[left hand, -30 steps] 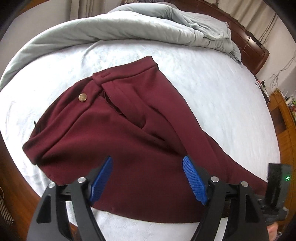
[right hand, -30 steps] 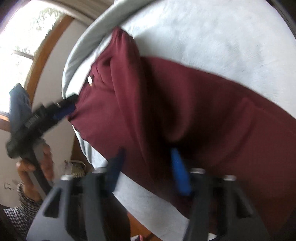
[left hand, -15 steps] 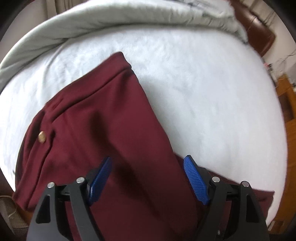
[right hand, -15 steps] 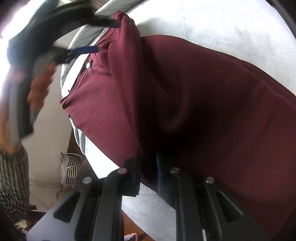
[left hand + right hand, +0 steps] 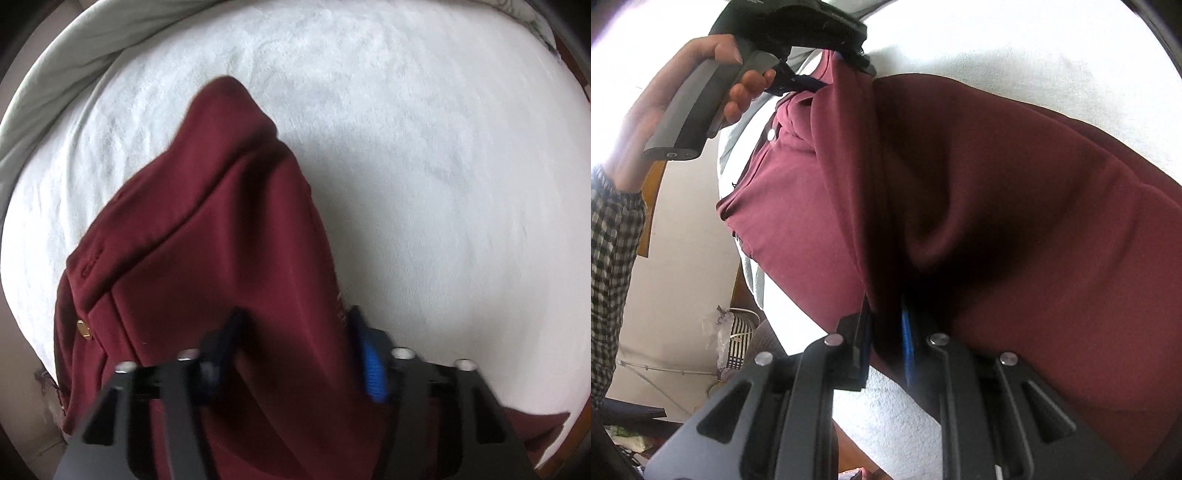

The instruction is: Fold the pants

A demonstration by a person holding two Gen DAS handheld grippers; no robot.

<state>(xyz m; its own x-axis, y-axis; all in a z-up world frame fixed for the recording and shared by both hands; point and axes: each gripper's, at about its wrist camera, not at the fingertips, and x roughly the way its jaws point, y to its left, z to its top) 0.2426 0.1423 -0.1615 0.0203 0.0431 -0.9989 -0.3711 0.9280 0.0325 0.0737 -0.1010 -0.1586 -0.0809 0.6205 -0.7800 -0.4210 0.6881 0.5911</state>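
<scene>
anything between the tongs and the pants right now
Nothing visible. The right tongs are shut on a fold of the pants, and the left tongs have the pants' cloth between their pads, near the waistband end. Only the white bedcover lies around them.
</scene>
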